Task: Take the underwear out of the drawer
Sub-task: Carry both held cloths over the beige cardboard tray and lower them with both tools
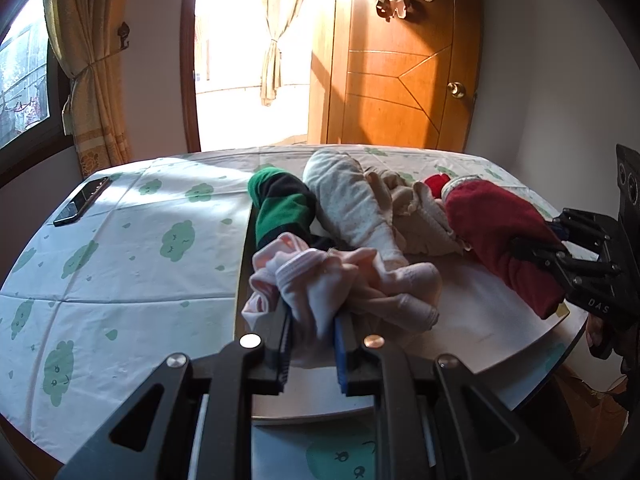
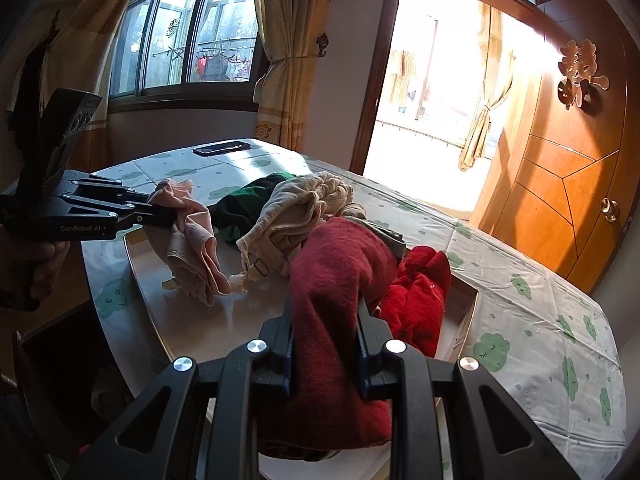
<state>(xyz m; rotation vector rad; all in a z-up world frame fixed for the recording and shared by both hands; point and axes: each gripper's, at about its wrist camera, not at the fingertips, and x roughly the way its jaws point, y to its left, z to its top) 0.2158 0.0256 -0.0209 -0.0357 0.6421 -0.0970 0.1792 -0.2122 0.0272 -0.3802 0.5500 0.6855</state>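
Fingertips of left gripper [image 1: 312, 332] and right gripper [image 2: 325, 344] lie buried in underwear [image 2: 340, 280].

home bedroom | wooden door [image 1: 400, 80] | tied curtains [image 2: 288, 52] | window [image 2: 188, 36] | tablecloth [image 1: 120, 240]

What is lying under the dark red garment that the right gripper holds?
Under the dark red garment a brighter red cloth shows, resting in the drawer. The right gripper is clamped on the garment. What lies beneath its middle is covered.
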